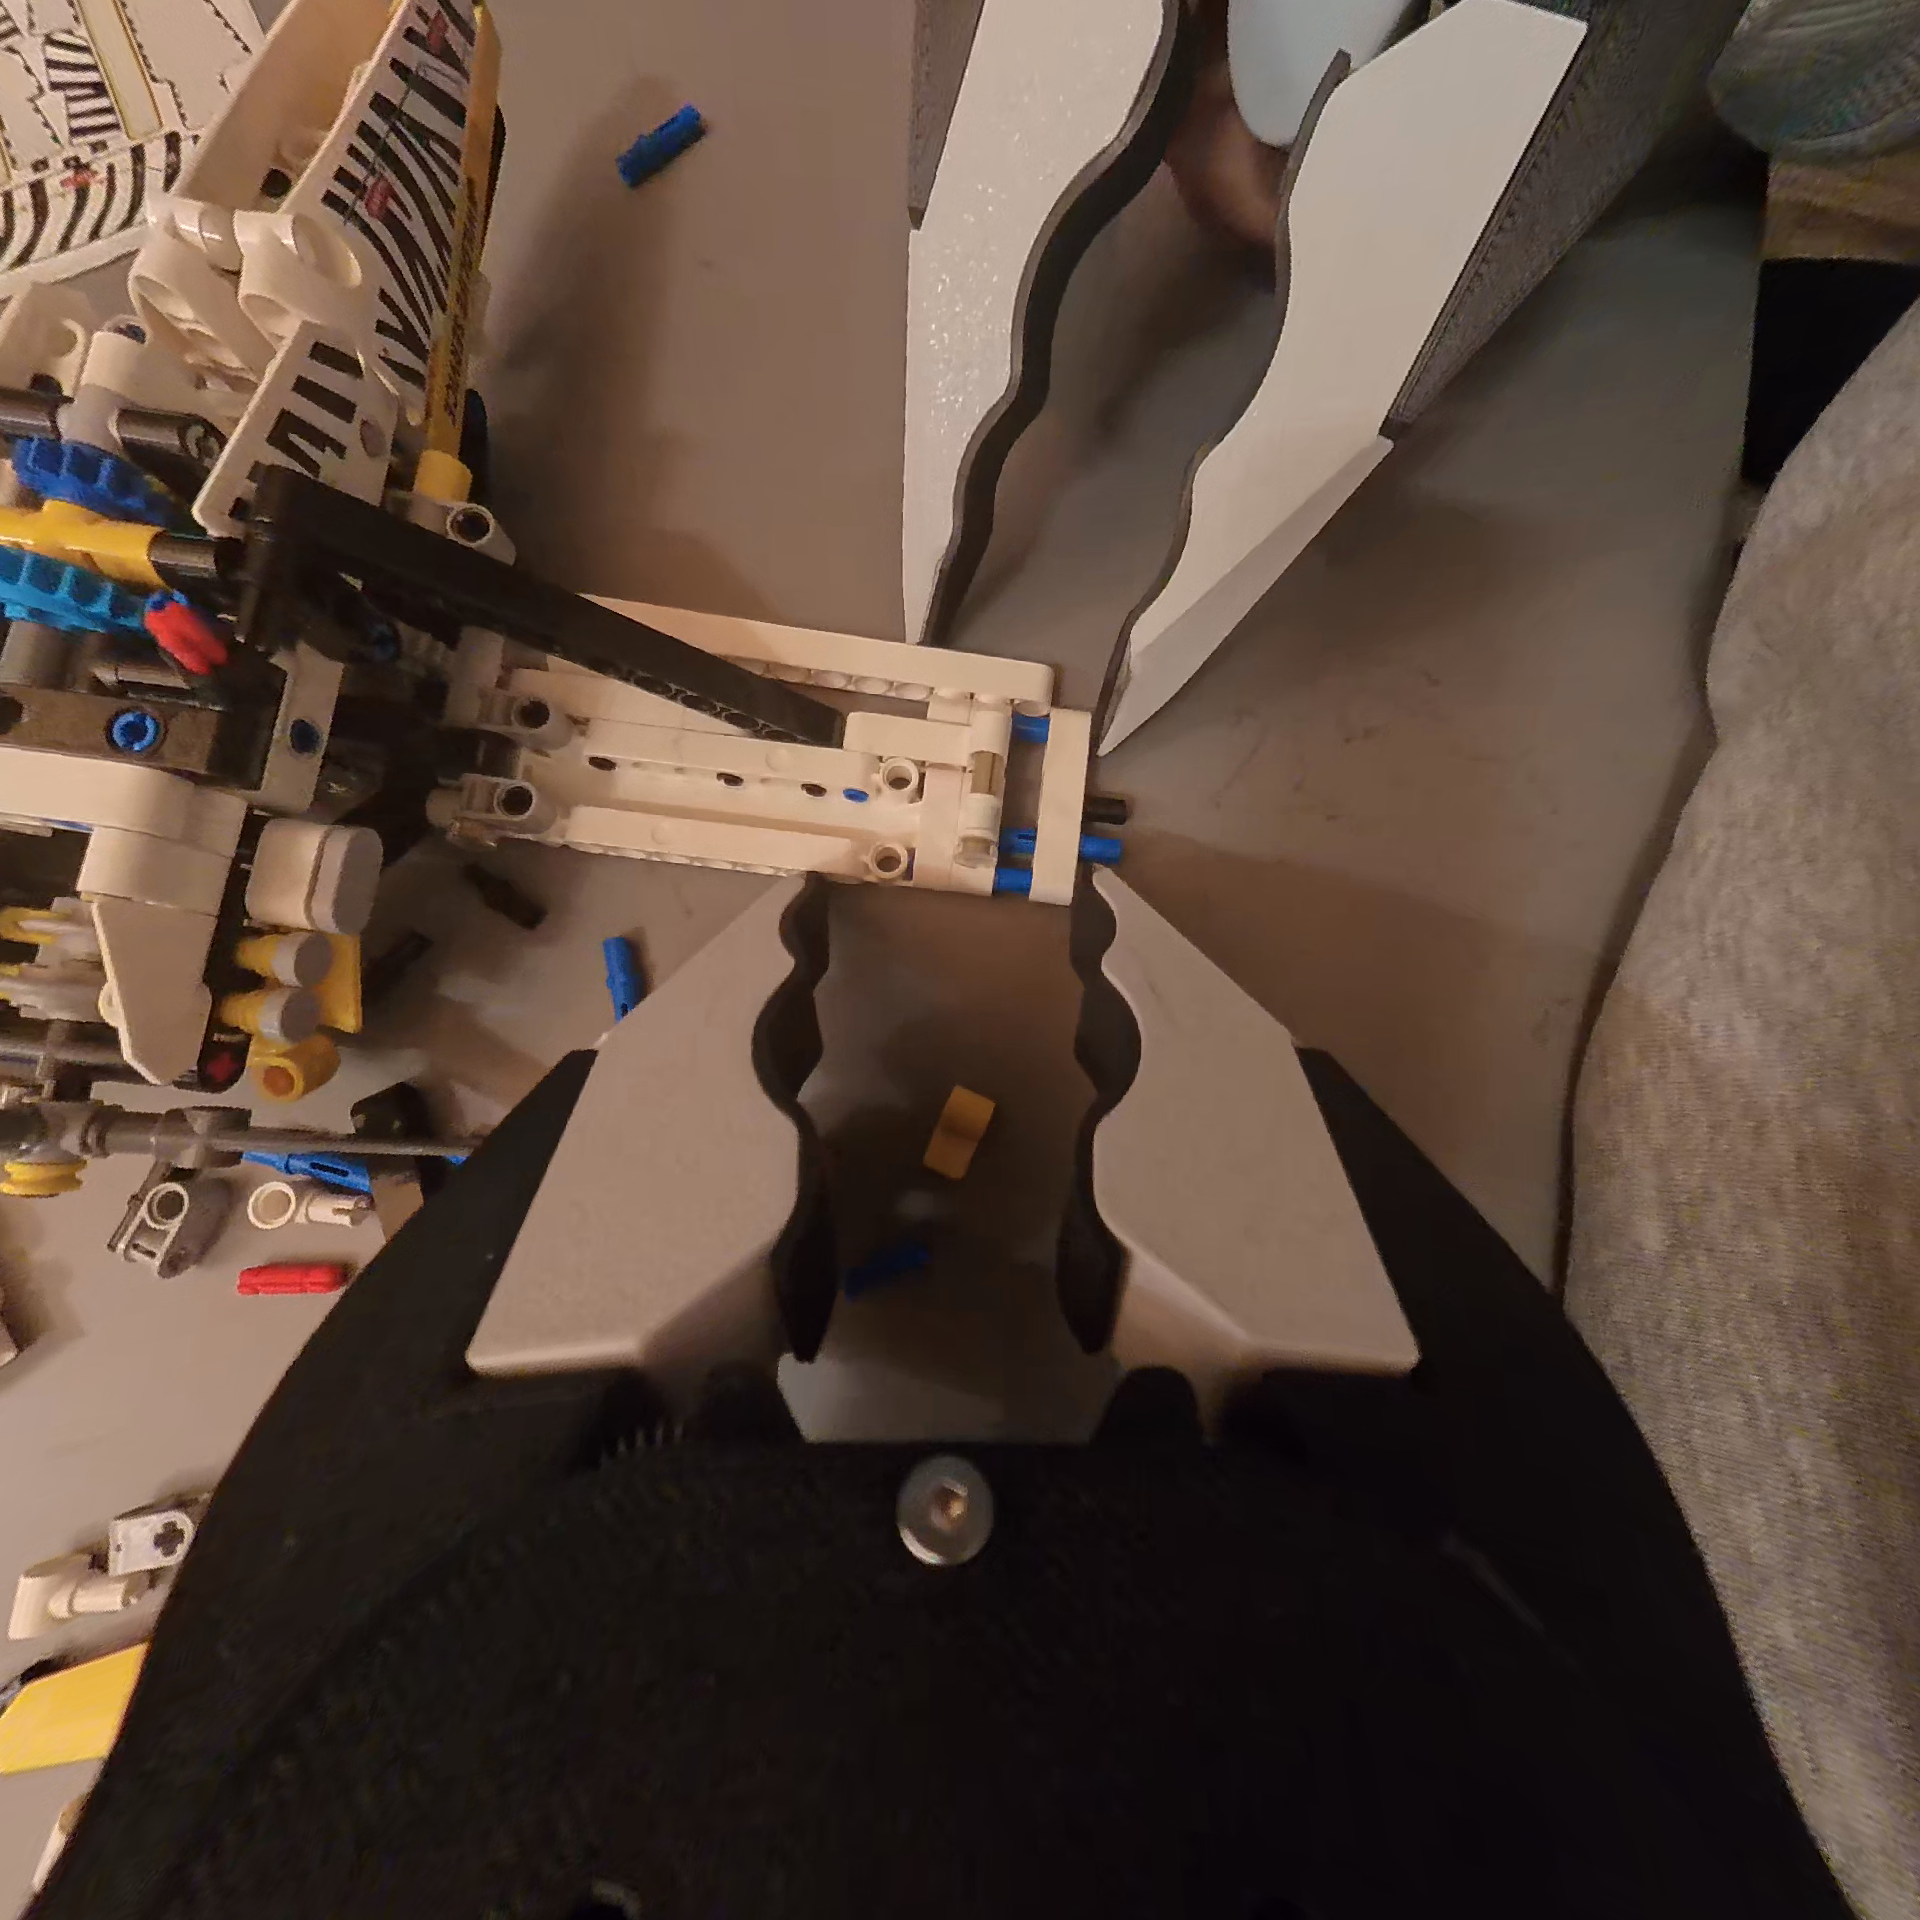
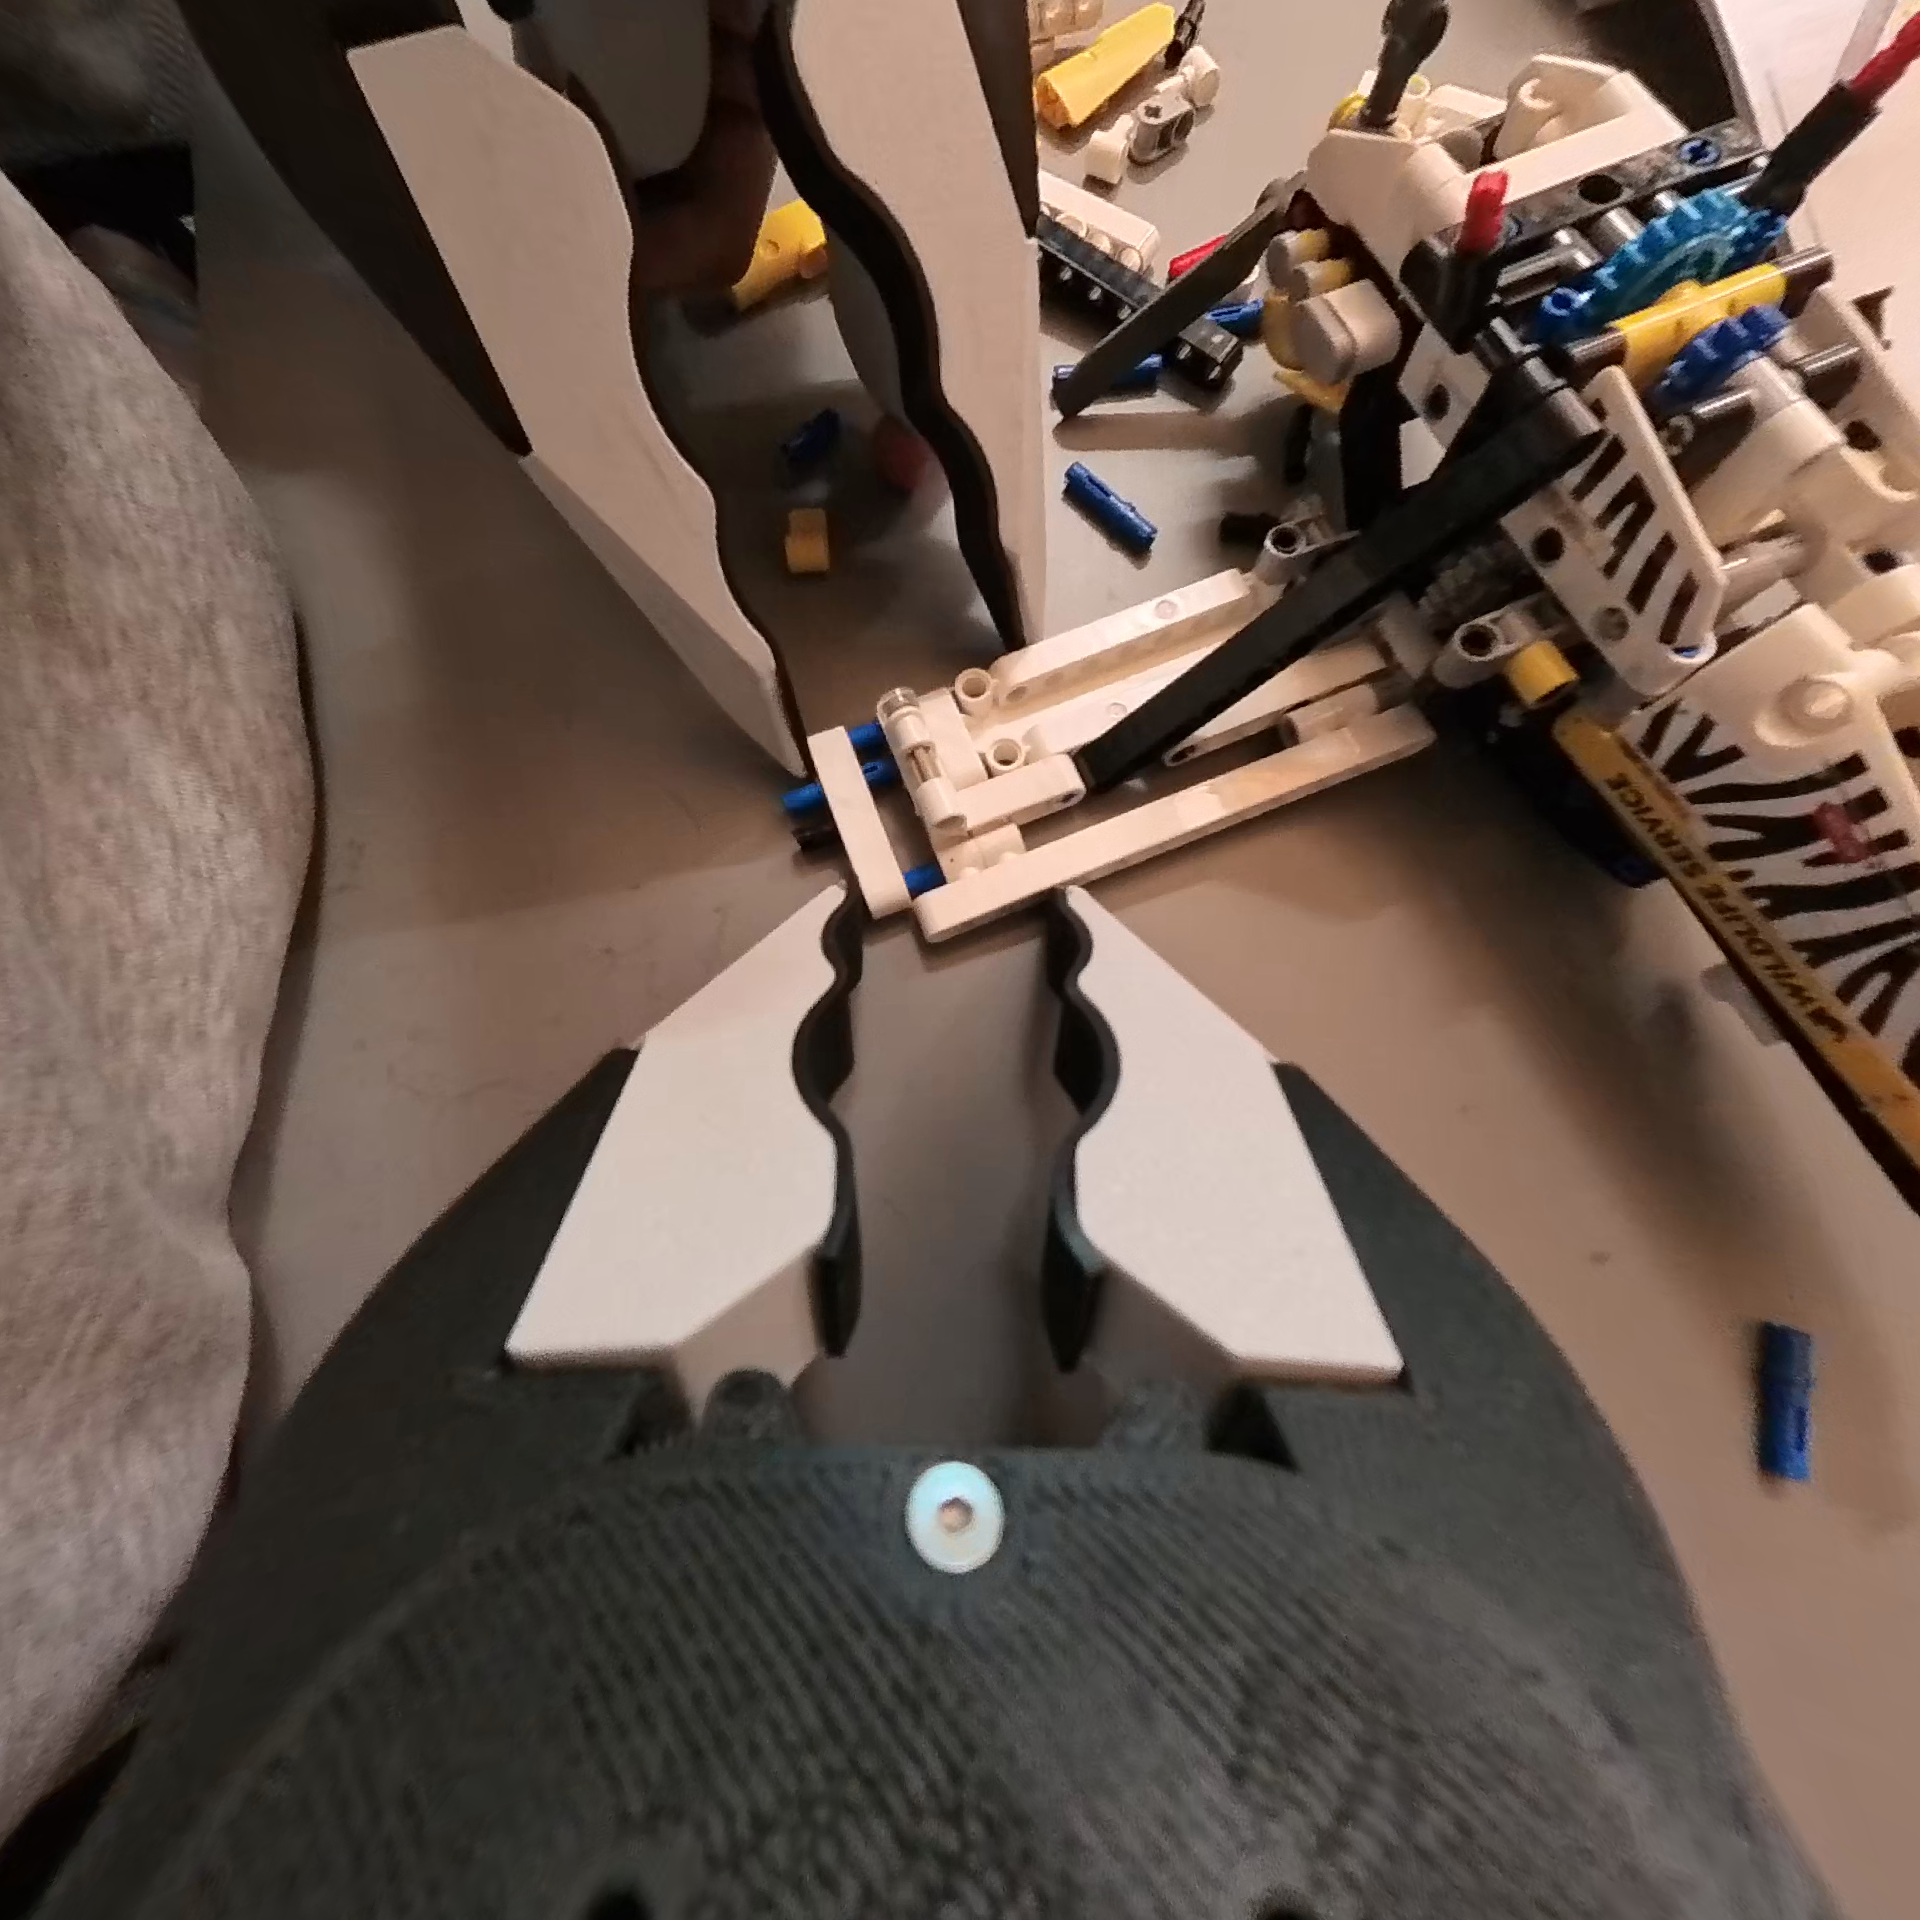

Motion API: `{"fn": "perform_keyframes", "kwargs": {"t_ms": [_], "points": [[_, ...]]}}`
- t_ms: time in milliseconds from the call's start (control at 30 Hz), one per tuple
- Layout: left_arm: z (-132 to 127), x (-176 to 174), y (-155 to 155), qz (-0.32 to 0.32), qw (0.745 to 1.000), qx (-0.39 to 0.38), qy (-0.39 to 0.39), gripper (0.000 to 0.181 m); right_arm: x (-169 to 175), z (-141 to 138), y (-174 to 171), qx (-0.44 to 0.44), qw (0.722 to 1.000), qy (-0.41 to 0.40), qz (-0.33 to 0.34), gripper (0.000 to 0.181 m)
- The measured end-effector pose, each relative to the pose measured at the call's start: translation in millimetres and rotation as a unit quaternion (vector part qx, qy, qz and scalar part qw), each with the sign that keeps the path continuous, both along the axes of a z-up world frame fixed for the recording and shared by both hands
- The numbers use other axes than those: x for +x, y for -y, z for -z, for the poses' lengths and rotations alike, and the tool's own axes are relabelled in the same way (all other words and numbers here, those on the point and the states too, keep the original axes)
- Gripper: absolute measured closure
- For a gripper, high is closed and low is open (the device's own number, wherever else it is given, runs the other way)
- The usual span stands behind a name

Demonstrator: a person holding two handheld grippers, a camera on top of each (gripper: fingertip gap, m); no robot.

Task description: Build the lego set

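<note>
The half-built lego model [image 1: 312, 644] sits on the grey table [image 1: 727, 364], and its white tail frame [image 1: 790, 769] is the landmark here. The frame's long axis runs from the model's body out to a white end beam [image 1: 1062, 805], held on by blue pins [image 1: 1013, 881] w/ a short black pin [image 1: 1112, 808] poking past it.

Both grippers flank that end beam from opposite sides. Left gripper [image 1: 951, 894] is spread open, nothing between the jaws, tips just beside the beam on one long side of the frame. Right gripper [image 2: 951, 909] is likewise spread and empty, tips at the other long side, near-touching the frame edge. Neither is clearly nearer; both approx. at the beam. Each points across the frame's axis, so the beam lies straight ahead of each. My guess: next move is squeezing that end beam home onto its pins, which needs a push along the axis, not across.

Counts: 2 grippers, 1 model, 1 end beam. Blue pins at the beam: 3 gap-side in the right wrist view, plus 1 sticking out the far face. Loose near the frame: a small yellow piece [image 1: 961, 1132], a few blue pins, 1 red pin [image 1: 291, 1278]; can't count the rest exactly.
</note>
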State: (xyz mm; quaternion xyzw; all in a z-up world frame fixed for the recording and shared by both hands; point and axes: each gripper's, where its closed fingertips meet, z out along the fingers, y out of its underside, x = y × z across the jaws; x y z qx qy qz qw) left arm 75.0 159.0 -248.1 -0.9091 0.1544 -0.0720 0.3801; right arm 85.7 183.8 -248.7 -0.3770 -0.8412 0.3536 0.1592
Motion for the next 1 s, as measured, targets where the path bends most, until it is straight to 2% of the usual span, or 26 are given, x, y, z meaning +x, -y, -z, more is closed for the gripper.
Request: {"fn": "perform_keyframes", "kwargs": {"t_ms": [1000], "points": [[1.7,-3.6,0.4,0.023,0.999,0.009,-0.034,0.134,0.0,1.1,0.6,0.018,0.999,0.003,-0.027,0.149]]}}
